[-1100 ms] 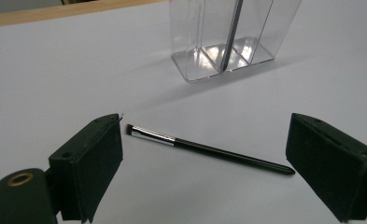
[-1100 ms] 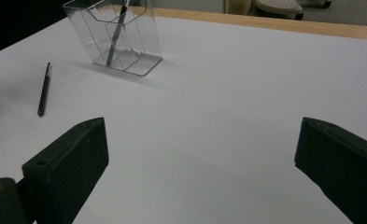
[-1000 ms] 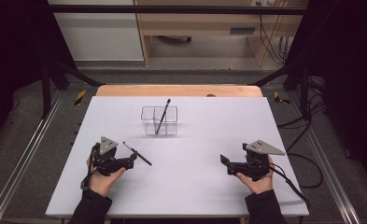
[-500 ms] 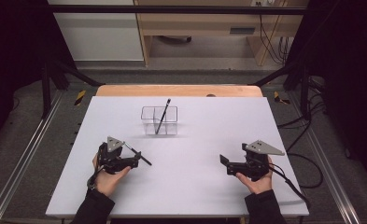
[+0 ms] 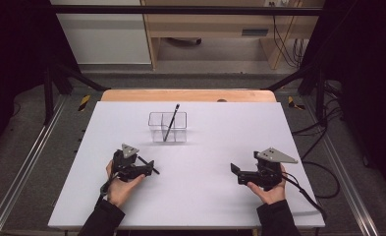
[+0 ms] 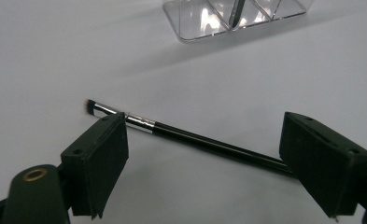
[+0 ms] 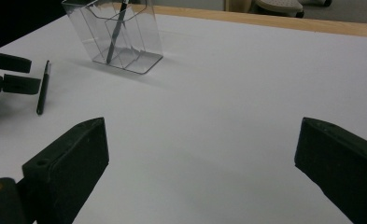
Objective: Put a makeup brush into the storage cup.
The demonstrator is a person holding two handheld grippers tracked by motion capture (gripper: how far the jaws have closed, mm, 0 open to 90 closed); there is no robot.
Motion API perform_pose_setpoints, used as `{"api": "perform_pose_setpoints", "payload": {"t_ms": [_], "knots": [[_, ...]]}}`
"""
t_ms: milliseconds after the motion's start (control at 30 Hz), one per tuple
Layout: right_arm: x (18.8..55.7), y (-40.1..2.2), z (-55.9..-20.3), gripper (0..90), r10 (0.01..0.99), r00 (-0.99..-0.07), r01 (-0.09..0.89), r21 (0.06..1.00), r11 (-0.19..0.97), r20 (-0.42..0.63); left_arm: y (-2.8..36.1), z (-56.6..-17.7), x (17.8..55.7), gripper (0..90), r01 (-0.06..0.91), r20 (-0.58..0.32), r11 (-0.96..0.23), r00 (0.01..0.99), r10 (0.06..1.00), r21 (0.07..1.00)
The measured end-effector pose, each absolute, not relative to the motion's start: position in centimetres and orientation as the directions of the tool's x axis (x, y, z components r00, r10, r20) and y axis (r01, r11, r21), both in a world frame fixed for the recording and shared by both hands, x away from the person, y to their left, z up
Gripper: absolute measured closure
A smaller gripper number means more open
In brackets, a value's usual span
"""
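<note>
A thin black makeup brush (image 6: 204, 142) with a silver ferrule lies flat on the white table (image 5: 205, 147). My left gripper (image 5: 150, 168) is down at the brush (image 5: 153, 170), and its jaws have just been closing a little. In the left gripper view the brush runs across the gap between the two pads (image 6: 99, 158), which stand apart and do not press on it. A clear divided organizer (image 5: 167, 129) stands farther back with a second brush (image 5: 171, 120) leaning in it. My right gripper (image 5: 235, 173) rests at the right, open and holding nothing.
In the right gripper view the organizer (image 7: 118, 37) stands at the far left, with the lying brush (image 7: 43, 88) and the left gripper's jaws beside it. A wooden strip (image 5: 188, 95) edges the table's far side. Metal rails (image 5: 28, 162) run along both sides.
My left gripper has moved to the right and down, from beside the brush's handle end to straddling the brush. The right gripper has kept still.
</note>
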State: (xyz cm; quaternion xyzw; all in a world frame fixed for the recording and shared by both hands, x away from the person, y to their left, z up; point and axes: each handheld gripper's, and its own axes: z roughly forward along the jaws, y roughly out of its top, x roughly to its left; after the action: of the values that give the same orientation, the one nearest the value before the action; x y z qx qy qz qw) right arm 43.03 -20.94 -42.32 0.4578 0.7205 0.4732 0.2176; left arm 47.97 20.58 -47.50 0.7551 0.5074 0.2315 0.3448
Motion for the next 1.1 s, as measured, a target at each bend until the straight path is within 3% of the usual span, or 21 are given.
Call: {"api": "perform_pose_setpoints", "payload": {"t_ms": [667, 1100], "knots": [[43.07, -20.82, -42.42, 3.5, 0.864, -0.489, 0.457, 0.879, 0.134, 0.123, 19.52, -48.33, 48.12, 23.0, 0.633, 0.019, -0.277, 0.382, 0.924, 0.723], [42.99, -20.85, -42.38, 3.6, 0.864, -0.488, 0.457, 0.879, 0.132, 0.124, 19.85, -48.01, 47.63, 35.9, 0.634, 0.014, -0.299, 0.414, 0.910, 0.713]]}}
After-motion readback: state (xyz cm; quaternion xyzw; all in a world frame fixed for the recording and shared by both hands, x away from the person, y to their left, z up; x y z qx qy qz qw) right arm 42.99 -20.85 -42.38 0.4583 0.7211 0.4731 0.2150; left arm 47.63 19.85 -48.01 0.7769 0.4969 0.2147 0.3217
